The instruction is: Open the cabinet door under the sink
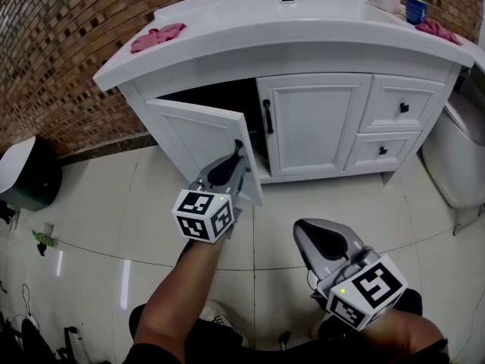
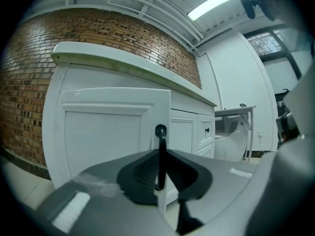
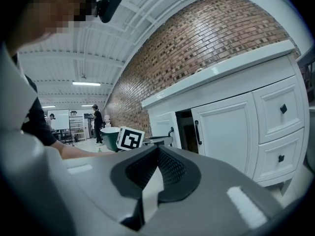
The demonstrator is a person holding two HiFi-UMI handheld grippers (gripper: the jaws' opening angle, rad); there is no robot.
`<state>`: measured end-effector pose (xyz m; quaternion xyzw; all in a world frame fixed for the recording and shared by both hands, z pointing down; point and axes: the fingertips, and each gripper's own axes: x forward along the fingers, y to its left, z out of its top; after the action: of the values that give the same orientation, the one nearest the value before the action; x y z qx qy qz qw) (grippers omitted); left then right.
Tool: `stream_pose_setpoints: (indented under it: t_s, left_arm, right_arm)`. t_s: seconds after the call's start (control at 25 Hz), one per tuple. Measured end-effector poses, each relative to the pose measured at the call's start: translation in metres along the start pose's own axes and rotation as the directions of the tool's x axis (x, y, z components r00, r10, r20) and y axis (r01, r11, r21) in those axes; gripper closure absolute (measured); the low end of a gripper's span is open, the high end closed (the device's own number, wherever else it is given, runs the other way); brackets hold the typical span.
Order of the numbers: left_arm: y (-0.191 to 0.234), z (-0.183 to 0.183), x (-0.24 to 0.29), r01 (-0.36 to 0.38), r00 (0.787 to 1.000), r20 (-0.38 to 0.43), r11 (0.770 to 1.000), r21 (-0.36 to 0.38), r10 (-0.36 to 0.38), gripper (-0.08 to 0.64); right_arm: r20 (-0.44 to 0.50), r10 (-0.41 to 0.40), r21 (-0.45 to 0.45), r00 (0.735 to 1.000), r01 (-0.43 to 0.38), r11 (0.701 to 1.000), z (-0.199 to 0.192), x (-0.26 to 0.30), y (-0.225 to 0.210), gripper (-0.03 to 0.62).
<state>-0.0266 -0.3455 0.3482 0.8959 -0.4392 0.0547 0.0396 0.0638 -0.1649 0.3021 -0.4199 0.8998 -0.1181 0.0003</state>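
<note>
The white sink cabinet point(image 1: 303, 51) stands against a brick wall. Its left door point(image 1: 193, 139) stands swung partly out, with dark space behind it. My left gripper point(image 1: 236, 158) is shut on that door's black bar handle point(image 1: 238, 146). In the left gripper view the handle point(image 2: 160, 151) runs upright between the two pads, in front of the door point(image 2: 106, 132). The right door point(image 1: 314, 123) with its handle point(image 1: 267, 117) is closed. My right gripper point(image 1: 303, 230) hangs lower right, away from the cabinet. Its jaws point(image 3: 157, 151) meet at the tips with nothing between them.
Pink cloths point(image 1: 158, 36) point(image 1: 437, 29) lie on the countertop, beside a blue cup point(image 1: 414, 8). Two drawers point(image 1: 402, 105) are at the cabinet's right, and a toilet point(image 1: 462, 158) stands beyond. A dark bin point(image 1: 26, 173) sits on the tile floor at the left.
</note>
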Motion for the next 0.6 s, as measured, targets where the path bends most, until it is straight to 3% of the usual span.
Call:
stream_pose_setpoints:
  t_s: [0.6]
  left_arm:
    - [0.010,-0.016,-0.087,-0.024,0.999,0.021,1.000,-0.009,0.024,0.514]
  right_arm:
    - [-0.016,0.064,-0.129,0.998,-0.066,0.989,-0.009,-0.004,0.060,0.584]
